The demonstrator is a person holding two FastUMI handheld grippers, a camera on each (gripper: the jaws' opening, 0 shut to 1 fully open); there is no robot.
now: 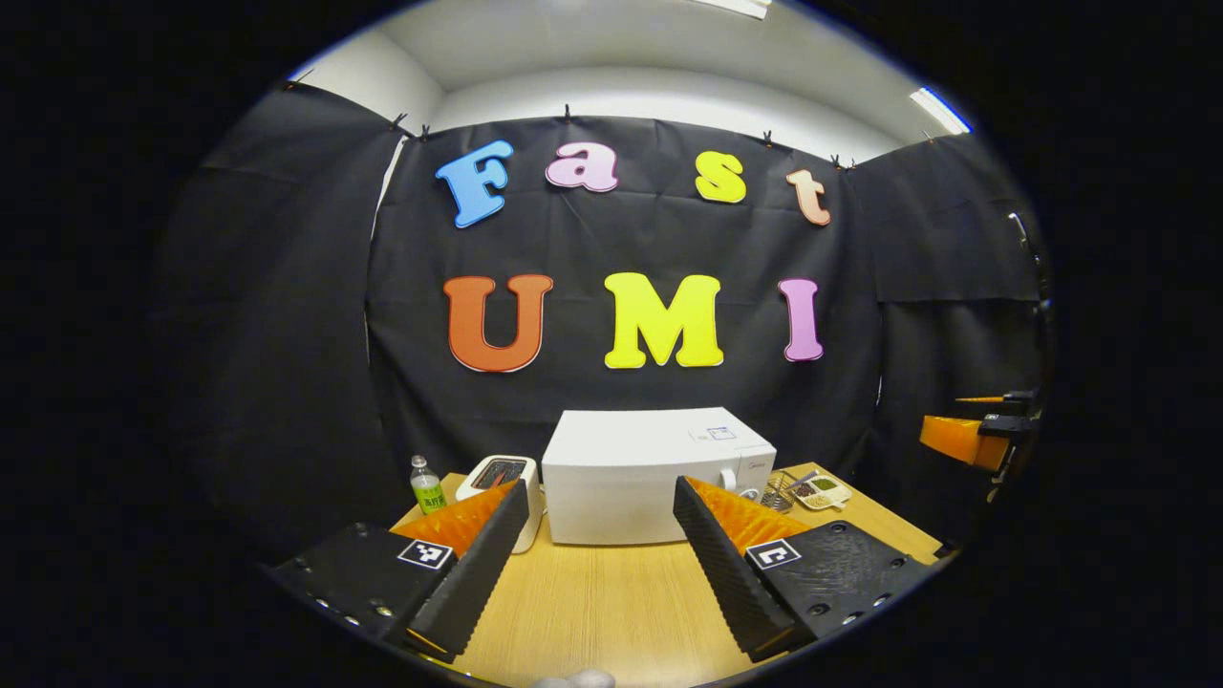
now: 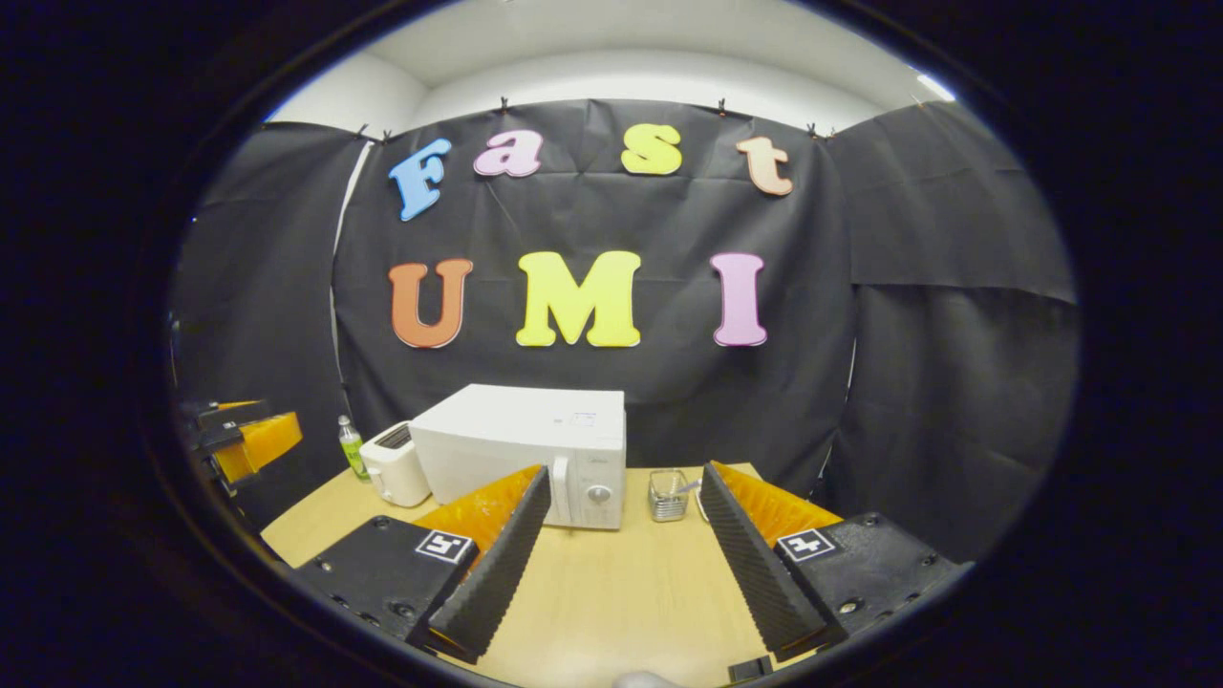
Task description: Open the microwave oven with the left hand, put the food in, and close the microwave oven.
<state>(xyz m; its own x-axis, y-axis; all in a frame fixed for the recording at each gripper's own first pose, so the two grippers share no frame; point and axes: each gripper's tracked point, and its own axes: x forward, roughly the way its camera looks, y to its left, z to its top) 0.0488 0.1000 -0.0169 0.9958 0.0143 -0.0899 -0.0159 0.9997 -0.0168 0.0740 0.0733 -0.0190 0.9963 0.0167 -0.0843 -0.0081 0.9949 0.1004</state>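
A white microwave [image 1: 659, 473] stands at the back of the wooden table [image 1: 611, 602] with its door shut; the right gripper view shows its front and knob [image 2: 597, 494]. To its right lies a small white tray of food [image 1: 824, 492]. My left gripper [image 1: 600, 489] hovers over the near table, open and empty, pointing at the microwave from a distance. Likewise open and empty, my right gripper [image 2: 627, 473] is held above the table in front of the microwave's right end. Each gripper appears at the edge of the other's view [image 1: 975, 435] [image 2: 244, 435].
A white toaster [image 1: 497, 478] and a small green-labelled bottle [image 1: 427, 485] stand left of the microwave. A wire basket [image 2: 667, 495] sits just right of it, next to the food tray. Black cloth walls close the booth behind and to both sides.
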